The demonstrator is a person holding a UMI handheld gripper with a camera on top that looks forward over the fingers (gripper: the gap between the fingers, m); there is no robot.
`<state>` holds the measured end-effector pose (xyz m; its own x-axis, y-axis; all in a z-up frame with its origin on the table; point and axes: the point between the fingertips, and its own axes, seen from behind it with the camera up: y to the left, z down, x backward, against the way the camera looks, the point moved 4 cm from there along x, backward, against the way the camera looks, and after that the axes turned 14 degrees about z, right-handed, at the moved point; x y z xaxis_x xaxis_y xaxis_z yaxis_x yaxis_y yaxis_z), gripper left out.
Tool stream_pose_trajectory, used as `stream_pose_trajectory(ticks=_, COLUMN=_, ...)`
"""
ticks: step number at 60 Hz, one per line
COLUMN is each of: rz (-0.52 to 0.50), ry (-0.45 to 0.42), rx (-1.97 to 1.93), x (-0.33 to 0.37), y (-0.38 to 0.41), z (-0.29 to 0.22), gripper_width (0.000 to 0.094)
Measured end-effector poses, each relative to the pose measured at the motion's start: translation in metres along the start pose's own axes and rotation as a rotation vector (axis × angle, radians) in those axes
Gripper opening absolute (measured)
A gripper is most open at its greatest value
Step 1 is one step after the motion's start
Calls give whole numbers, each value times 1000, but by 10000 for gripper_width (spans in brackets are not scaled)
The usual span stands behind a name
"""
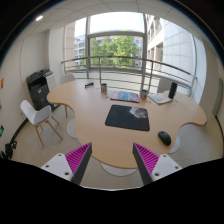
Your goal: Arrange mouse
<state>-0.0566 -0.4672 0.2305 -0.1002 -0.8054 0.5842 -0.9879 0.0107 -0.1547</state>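
A black mouse (164, 137) lies on the round wooden table (90, 125), just to the right of a dark mouse mat (127, 117). My gripper (112, 160) is open and empty, held well back from the table's near edge, with nothing between its fingers. The purple pads (78, 157) stand wide apart. The mouse is far ahead and to the right of the right finger.
On the table's far side lie a laptop or tablet (124, 96), a white keyboard (159, 98), a black speaker (172, 90) and a small cup (103, 88). A white chair (36, 115) stands at the left, a black printer (38, 88) behind it. Windows and a railing stand beyond.
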Motion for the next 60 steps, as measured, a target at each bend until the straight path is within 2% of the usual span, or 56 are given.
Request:
stream_pose_trajectory(ticks=7, rz=39, ry=62, rx=-22, x=-10, y=-20, z=25, gripper_width=830)
stream_pose_trajectory(ticks=15, rz=112, ry=115, rx=-28, x=-55, y=-77, z=65, gripper_width=832)
stream_pose_trajectory(ticks=27, rz=263, ry=103, rx=-14, x=-155, y=-187, z=92, gripper_width=837)
stream_pose_trajectory(ticks=37, rz=315, ry=89, rx=-5, x=-246, y=-245, z=89, gripper_width=838)
stream_pose_trajectory(ticks=47, rz=277, ry=121, rx=-10, x=-308, y=-264, z=88, gripper_width=839)
stream_pose_trajectory(ticks=52, rz=240, ry=100, rx=-22, x=-327, y=-266, z=77, gripper_width=825)
stream_pose_trajectory(ticks=56, rz=223, ry=88, rx=-21, x=-339, y=-269, z=69, gripper_width=746)
stream_pose_trajectory(ticks=60, rz=197, ry=86, rx=-41, x=-353, y=-266, z=67, gripper_width=533)
